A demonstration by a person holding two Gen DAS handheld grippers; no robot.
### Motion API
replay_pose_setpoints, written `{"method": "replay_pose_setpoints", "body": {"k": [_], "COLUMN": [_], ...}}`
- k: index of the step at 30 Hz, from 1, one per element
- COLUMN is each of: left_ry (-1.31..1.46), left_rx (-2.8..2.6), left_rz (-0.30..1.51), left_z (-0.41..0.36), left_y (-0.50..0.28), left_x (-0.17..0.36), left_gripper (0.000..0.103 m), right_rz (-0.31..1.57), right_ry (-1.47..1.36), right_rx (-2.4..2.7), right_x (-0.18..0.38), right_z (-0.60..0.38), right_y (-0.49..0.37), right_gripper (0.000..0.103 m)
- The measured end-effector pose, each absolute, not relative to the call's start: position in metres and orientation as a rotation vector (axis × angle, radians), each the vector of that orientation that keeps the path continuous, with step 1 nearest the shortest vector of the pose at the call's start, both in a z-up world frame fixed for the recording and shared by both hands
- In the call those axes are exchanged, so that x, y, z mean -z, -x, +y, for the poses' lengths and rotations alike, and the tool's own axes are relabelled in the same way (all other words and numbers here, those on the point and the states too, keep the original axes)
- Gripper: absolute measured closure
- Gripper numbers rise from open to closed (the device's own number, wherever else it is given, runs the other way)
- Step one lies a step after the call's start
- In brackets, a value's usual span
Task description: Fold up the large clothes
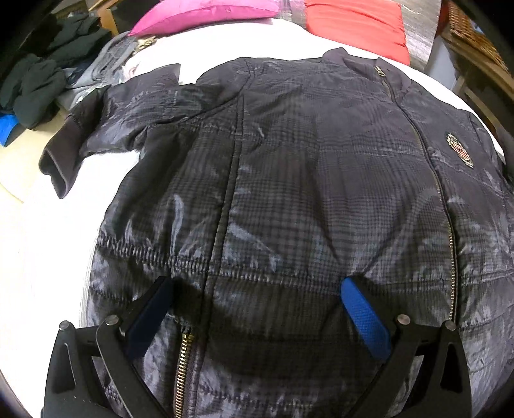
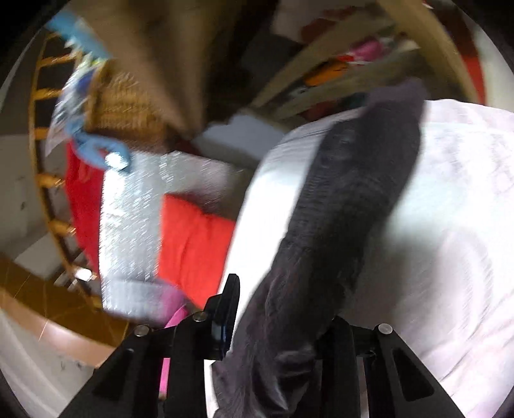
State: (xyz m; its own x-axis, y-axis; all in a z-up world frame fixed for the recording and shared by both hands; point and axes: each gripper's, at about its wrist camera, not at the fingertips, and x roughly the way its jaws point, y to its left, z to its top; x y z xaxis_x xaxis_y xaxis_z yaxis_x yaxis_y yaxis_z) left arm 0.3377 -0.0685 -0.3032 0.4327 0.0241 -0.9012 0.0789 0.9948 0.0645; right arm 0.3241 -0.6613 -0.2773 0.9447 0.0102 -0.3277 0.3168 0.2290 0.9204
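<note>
A dark checked padded jacket lies front up on the white bed, zip closed, a badge on its chest. One sleeve sticks out to the left. My left gripper hangs open just over the jacket's lower part, its blue pads wide apart with nothing gripped. In the blurred right wrist view, my right gripper is shut on the jacket's other sleeve, which stretches away from the fingers across the white bed. Fabric hides the right finger.
A pink cushion and a red cushion lie at the head of the bed. Dark clothes are piled at the far left. Beside the bed's edge are a red cushion, silvery fabric and a wicker basket.
</note>
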Motion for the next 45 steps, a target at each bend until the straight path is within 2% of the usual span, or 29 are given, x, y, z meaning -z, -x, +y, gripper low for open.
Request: {"method": "replay_pose_setpoints", "body": {"k": [4, 9, 14, 15, 16, 17, 18, 20, 23, 30, 36, 45], "left_ry": [-0.129, -0.103, -0.102, -0.105, -0.107, -0.108, -0.110, -0.116, -0.115, -0.150, -0.213, -0.388], "left_rx": [0.081, 0.073, 0.054, 0.051, 0.049, 0.046, 0.045, 0.046, 0.055, 0.160, 0.263, 0.257], "left_rz": [1.159, 1.092, 1.052, 1.046, 1.039, 1.032, 1.028, 1.015, 0.983, 0.891, 0.921, 0.911], "left_z": [-0.064, -0.039, -0.013, -0.012, -0.009, -0.006, -0.005, -0.009, -0.017, -0.098, -0.203, -0.316], "left_y": [-0.352, -0.338, -0.332, -0.329, -0.327, -0.326, -0.325, -0.318, -0.315, -0.334, -0.353, -0.379], "left_x": [0.293, 0.265, 0.242, 0.239, 0.236, 0.231, 0.228, 0.218, 0.199, 0.161, 0.179, 0.217], "left_gripper": [0.000, 0.000, 0.000, 0.000, 0.000, 0.000, 0.000, 0.000, 0.000, 0.000, 0.000, 0.000], "right_rz": [0.292, 0.428, 0.645, 0.717, 0.782, 0.833, 0.873, 0.892, 0.877, 0.555, 0.518, 0.494], "right_ry": [-1.255, -1.065, -0.950, -0.957, -0.969, -0.990, -1.026, -1.121, -1.205, -1.417, -1.637, -1.661], "right_rx": [0.080, -0.099, -0.181, -0.190, -0.198, -0.210, -0.222, -0.217, -0.259, -0.239, -0.133, -0.006], "right_x": [0.241, 0.202, 0.222, 0.235, 0.250, 0.262, 0.275, 0.294, 0.291, 0.268, 0.292, 0.297], "right_z": [-0.613, -0.500, -0.393, -0.373, -0.359, -0.350, -0.344, -0.339, -0.354, -0.449, -0.501, -0.544], "right_y": [-0.343, -0.383, -0.400, -0.401, -0.398, -0.399, -0.397, -0.387, -0.365, -0.303, -0.302, -0.292], "right_gripper": [0.071, 0.071, 0.068, 0.065, 0.045, 0.030, 0.021, 0.022, 0.021, 0.021, 0.027, 0.027]}}
